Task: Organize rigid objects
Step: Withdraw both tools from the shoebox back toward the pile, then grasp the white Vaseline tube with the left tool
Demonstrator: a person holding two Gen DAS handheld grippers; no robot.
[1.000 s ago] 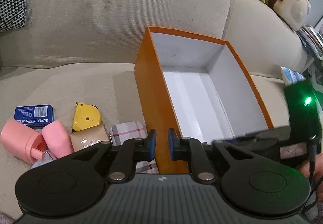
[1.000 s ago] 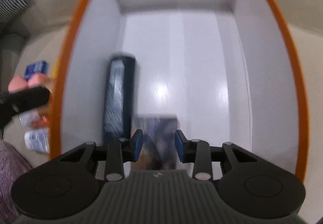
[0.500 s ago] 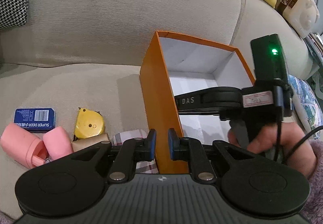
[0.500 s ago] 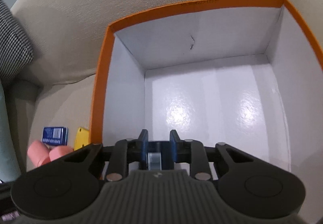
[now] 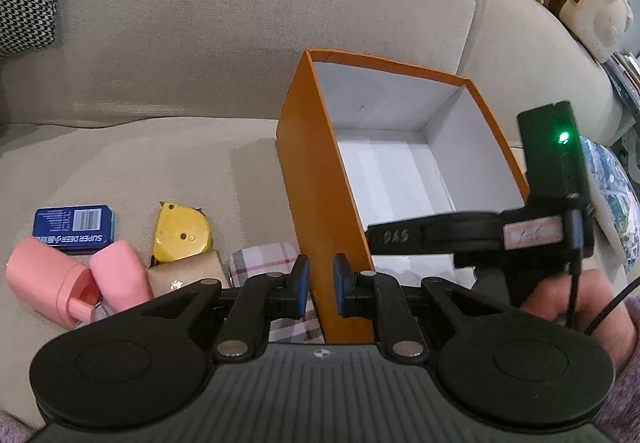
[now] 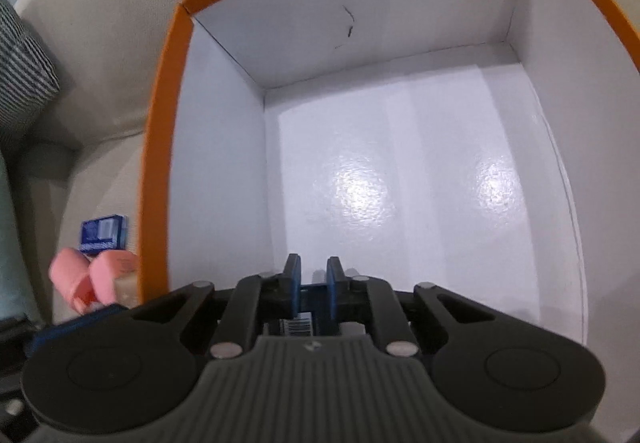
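Closing over the box, my right tongs grip nothing that I can see; a dark item with a barcode lies beneath them. My left tongs, nearly shut and empty, sit nearer the tape measure leftward.

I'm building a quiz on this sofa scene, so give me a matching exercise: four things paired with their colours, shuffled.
Things:
1. box outside
2. tape measure
3. flat tin with barcode
4. open-lidded bottle

Colours:
A. pink
B. orange
C. blue
D. yellow

Pairs: 1-B, 2-D, 3-C, 4-A
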